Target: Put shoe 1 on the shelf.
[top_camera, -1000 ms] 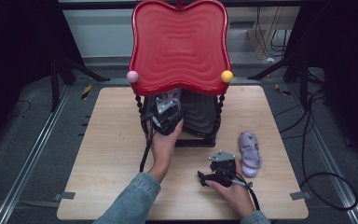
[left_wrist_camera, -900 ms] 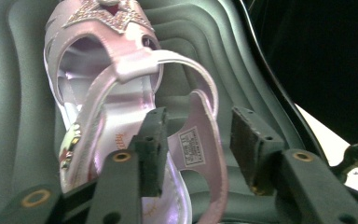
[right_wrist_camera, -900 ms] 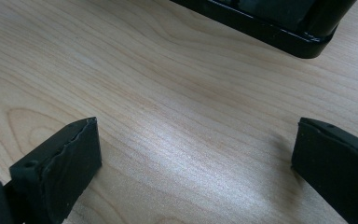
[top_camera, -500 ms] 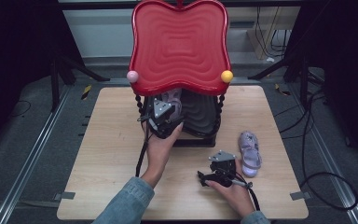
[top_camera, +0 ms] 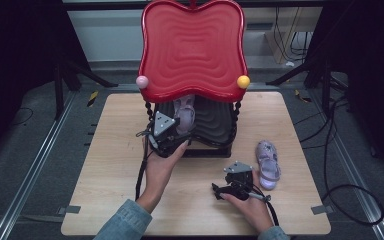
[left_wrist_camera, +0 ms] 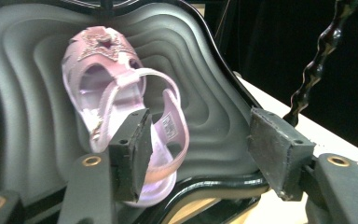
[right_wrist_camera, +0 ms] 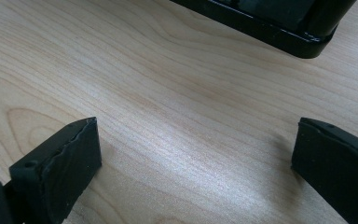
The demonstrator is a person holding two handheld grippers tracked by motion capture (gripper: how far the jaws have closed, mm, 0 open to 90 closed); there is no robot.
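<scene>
A pink child's sandal (left_wrist_camera: 116, 93) with a star on its toe lies on the black wavy lower shelf (left_wrist_camera: 205, 93) of a rack, under its red top shelf (top_camera: 192, 47). My left gripper (top_camera: 175, 131) hangs just in front of that shelf. Its jaws have just been opening and now stand open, with the left pad (left_wrist_camera: 133, 156) in front of the heel strap and nothing pressed between them (left_wrist_camera: 200, 144). The matching sandal (top_camera: 268, 164) lies on the wooden table at the right. Beside it my right gripper (top_camera: 228, 181) rests low over the table, open and empty (right_wrist_camera: 191, 154).
The rack stands at the back middle of the table (top_camera: 105, 165) on twisted black posts (top_camera: 236, 117), with a pink ball (top_camera: 142, 82) and a yellow ball (top_camera: 243, 81) at its corners. The rack's black base edge (right_wrist_camera: 270, 28) lies ahead of the right gripper. Cables trail on the floor.
The left gripper has drawn back from the lower shelf toward the person and to the left, opening its jaws and leaving the pink sandal on the shelf. The right gripper has stayed put.
</scene>
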